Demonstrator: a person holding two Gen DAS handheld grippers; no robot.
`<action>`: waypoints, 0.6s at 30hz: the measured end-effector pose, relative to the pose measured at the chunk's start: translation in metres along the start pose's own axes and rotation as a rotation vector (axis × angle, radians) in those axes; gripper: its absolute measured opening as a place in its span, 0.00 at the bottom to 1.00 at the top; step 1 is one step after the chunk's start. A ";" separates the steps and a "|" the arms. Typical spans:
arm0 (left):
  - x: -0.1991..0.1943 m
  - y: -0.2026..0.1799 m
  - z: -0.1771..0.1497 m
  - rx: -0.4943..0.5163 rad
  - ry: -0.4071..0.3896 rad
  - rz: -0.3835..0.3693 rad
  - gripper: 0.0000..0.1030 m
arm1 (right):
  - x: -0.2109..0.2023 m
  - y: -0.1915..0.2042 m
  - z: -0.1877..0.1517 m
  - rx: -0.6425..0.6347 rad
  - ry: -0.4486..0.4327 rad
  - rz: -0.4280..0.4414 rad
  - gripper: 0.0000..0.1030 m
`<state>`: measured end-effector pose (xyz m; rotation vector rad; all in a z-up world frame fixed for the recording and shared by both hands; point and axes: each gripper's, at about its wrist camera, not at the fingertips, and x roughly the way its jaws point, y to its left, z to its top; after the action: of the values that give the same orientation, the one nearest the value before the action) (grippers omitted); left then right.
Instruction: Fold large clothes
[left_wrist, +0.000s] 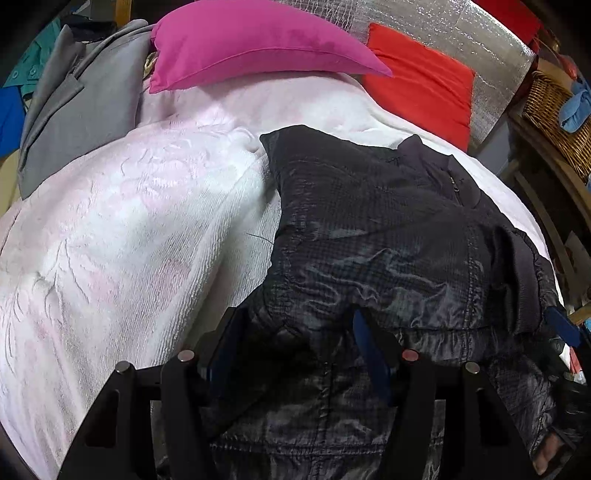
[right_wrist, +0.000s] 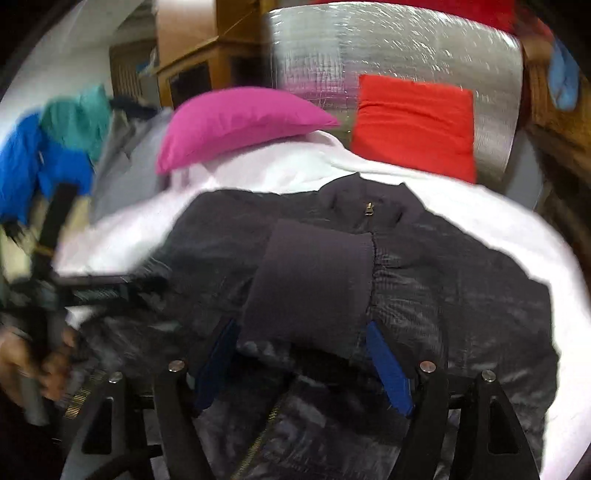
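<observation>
Right gripper (right_wrist: 299, 354) fingers wide, cuff (right_wrist: 310, 284) loose between; left gripper (left_wrist: 295, 343) gripped jacket (left_wrist: 388, 229) hem. Advice: smooth sleeve flat across chest first.

i see a black jacket (left_wrist: 388, 236) with a faint grid weave, on a white-pink embossed bedspread (left_wrist: 122, 229). magenta pillow (left_wrist: 251, 44), red pillow (left_wrist: 424, 81), silver foil sheet (right_wrist: 388, 48), grey garment (left_wrist: 85, 110), blue claw pads (right_wrist: 389, 365).
</observation>
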<state>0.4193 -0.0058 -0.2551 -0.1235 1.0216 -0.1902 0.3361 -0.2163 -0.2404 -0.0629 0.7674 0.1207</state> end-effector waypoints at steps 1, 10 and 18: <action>0.000 0.000 0.000 0.003 0.000 0.001 0.62 | 0.008 0.002 0.000 -0.020 0.008 -0.047 0.74; 0.000 -0.001 0.000 0.000 0.000 0.004 0.62 | 0.004 -0.081 0.006 0.330 -0.023 -0.136 0.71; 0.001 -0.002 0.001 -0.003 0.000 0.005 0.62 | -0.021 -0.142 -0.009 0.580 -0.059 0.035 0.73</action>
<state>0.4202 -0.0079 -0.2550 -0.1234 1.0224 -0.1839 0.3339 -0.3595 -0.2306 0.5026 0.7206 -0.0697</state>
